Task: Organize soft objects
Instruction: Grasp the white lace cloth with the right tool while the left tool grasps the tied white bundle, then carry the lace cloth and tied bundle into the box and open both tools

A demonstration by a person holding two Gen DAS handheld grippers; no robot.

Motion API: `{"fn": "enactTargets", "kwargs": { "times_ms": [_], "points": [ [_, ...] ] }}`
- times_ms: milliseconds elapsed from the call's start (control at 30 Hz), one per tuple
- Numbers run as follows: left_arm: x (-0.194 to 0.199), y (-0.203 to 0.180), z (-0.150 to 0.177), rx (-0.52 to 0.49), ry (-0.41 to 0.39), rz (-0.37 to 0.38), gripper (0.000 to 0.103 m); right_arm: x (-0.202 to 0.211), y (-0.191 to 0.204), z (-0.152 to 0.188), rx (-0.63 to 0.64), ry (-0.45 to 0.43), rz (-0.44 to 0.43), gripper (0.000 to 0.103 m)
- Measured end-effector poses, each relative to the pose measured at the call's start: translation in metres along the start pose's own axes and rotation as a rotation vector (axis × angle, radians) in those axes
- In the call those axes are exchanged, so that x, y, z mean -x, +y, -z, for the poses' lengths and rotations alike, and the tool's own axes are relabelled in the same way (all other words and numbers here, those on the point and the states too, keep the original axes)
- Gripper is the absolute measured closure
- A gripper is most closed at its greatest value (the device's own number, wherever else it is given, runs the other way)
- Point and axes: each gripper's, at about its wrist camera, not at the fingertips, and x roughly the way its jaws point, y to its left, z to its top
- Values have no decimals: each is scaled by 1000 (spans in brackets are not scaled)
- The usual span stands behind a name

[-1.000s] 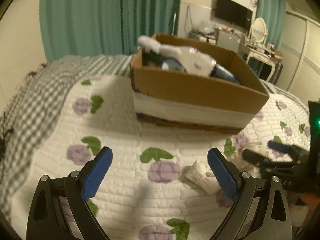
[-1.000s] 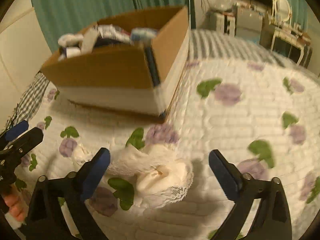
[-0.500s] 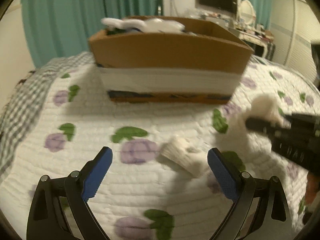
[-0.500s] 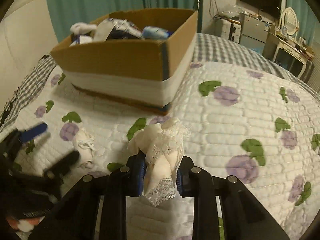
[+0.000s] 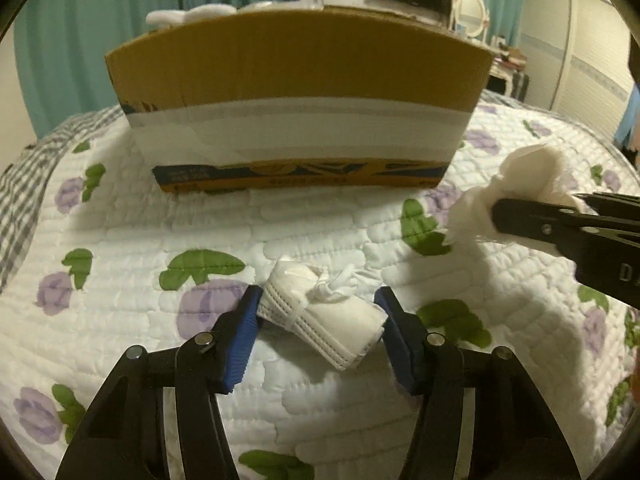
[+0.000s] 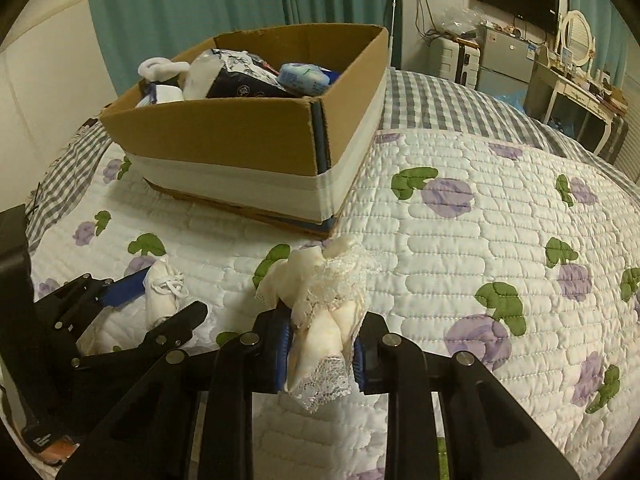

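Observation:
A folded white sock bundle (image 5: 324,312) lies on the floral quilt (image 5: 120,240). My left gripper (image 5: 318,322) has closed its blue pads on both ends of it. The bundle also shows in the right wrist view (image 6: 162,300). My right gripper (image 6: 320,348) is shut on a cream lace-trimmed cloth (image 6: 324,320) and holds it above the quilt; the cloth also shows in the left wrist view (image 5: 524,184). A cardboard box (image 6: 248,136) with several soft items inside stands behind both.
The box (image 5: 296,92) sits directly ahead of the left gripper on the bed. Teal curtains (image 6: 192,8) hang behind. A dresser with a mirror (image 6: 576,64) and a TV stand at the far right. A grey checked blanket (image 6: 440,100) covers the bed's far side.
My left gripper moved forward and closed from wide open onto the white sock bundle. My right gripper closed on the lace cloth and lifted it off the quilt.

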Motion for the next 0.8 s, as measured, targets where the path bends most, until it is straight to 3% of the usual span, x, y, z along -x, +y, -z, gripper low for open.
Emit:
{"fn": "enactTargets", "kwargs": {
  "times_ms": [233, 433, 600, 800],
  "points": [
    [38, 4, 6, -25, -38, 28, 47, 45, 10, 9, -3, -67, 12, 79],
    [95, 10, -4, -37, -125, 51, 47, 100, 25, 3, 23, -152, 26, 79],
    [139, 15, -28, -39, -187, 56, 47, 138, 40, -21, 63, -216, 31, 79],
    [175, 21, -73, -41, -250, 27, 47, 170, 48, -77, 93, -325, -2, 79]
  ]
}}
